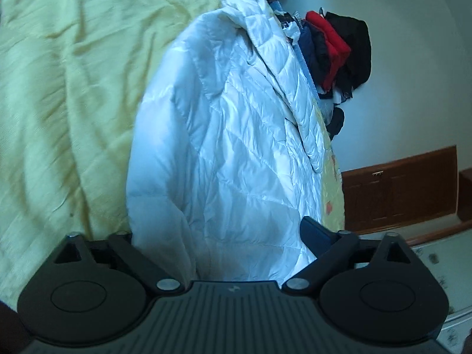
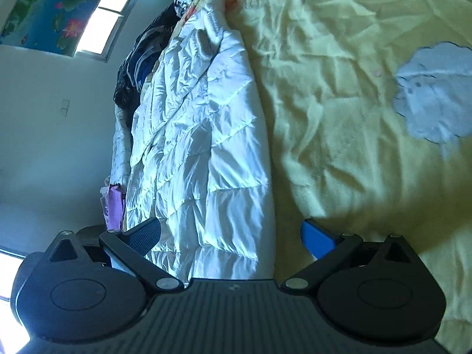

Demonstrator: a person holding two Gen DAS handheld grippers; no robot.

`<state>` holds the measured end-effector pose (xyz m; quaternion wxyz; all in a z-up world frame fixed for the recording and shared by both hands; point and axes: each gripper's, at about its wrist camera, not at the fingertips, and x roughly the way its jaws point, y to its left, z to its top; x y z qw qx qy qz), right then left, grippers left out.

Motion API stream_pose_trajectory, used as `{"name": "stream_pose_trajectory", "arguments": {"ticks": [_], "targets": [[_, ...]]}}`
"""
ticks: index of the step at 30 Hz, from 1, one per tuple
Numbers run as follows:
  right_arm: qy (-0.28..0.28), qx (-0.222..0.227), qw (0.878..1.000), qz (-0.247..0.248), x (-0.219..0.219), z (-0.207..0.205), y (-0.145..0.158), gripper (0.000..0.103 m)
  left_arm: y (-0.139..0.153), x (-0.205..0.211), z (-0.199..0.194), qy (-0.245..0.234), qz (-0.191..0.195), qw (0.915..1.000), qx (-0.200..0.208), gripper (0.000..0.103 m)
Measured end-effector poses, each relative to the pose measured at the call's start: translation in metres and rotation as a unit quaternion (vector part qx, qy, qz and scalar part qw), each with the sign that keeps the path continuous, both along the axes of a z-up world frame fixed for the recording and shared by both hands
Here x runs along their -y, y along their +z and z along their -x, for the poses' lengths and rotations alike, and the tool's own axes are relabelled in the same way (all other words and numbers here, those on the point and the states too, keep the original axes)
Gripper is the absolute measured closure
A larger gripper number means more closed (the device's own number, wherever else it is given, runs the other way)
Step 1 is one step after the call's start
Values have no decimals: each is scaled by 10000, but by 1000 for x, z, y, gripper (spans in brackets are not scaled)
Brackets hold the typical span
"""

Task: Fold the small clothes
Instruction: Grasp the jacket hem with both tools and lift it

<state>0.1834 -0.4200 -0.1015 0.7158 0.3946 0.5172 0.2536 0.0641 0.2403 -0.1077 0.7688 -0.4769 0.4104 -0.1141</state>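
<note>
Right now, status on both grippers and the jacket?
Left gripper open, jacket between its fingers. Right gripper open, straddling the jacket edge. Jacket flat on the yellow sheet. Clothes pile beyond, clear of it.

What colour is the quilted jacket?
White, shiny quilted jacket; clearest in the right wrist view.

From the left wrist view, the white quilted jacket [image 1: 224,135] buries the left gripper [image 1: 218,236]'s left finger, so I can't tell whether anything is pinched. The heap of dark and red clothes [image 1: 339,50] is too jumbled to sort. The yellow bedspread [image 1: 59,103] smears into blur near the frame edge.
</note>
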Motion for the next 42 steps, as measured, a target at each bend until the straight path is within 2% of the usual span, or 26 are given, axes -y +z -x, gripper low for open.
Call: {"name": "stream_pose_trajectory", "arguments": {"ticks": [1,2,4,8,10,11,12,13,15,18,22,26,30,33,36,38,40,42], "targets": [[-1,-44,10000,-1,1,2,-2,3,0,1,-1,-45,-88,9999,-28,40],[-9,-27,10000,-27,3,6,-5,1,0,3,-2,-67,-228,9997,-56,53],[-23,-60,9999,-155,1,11,-8,5,-1,6,-5,-107,-530,9984,-189,64],[316,-101,9987,-393,-19,15,-13,15,-2,3,-6,-26,-419,9988,-261,64],[444,-50,9983,-366,-31,15,-15,28,-1,4,-6,-7,-417,9987,-289,65],[416,-45,9984,-383,-35,14,-16,34,0,4,-6,30,-393,9988,-277,75],[408,-88,9983,-399,-38,12,-19,59,1,4,-7,82,-373,9990,-246,81],[487,-92,9981,-377,-43,10,-21,91,2,2,-7,140,-322,9991,-232,86],[508,39,9985,-196,-50,11,-20,90,7,1,-4,250,-216,9994,-98,91],[507,388,9978,-197,-53,15,-9,91,24,2,2,271,-353,9986,297,93],[430,812,9947,-454,-42,22,17,91,46,-1,13,320,-234,9954,877,94],[440,1047,9908,-742,-26,34,36,91,67,-4,26,253,-271,9895,1396,95],[456,1309,9843,-1095,-21,44,54,91,86,-6,39,11,-195,9798,1991,95],[358,1467,9779,-1445,-14,41,64,91,99,-10,32,60,-177,9743,2246,95],[139,1607,9736,-1614,-11,12,70,91,107,-21,5,250,-64,9703,2407,95],[-22,1729,9706,-1676,-12,-22,73,91,112,-27,-24,440,21,9675,2489,95],[-204,1815,9663,-1812,-16,-68,73,91,113,-34,-65,646,89,9662,2494,95],[-403,1780,9665,-1807,-24,-120,70,90,108,-42,-114,837,256,9684,2336,95]]}}
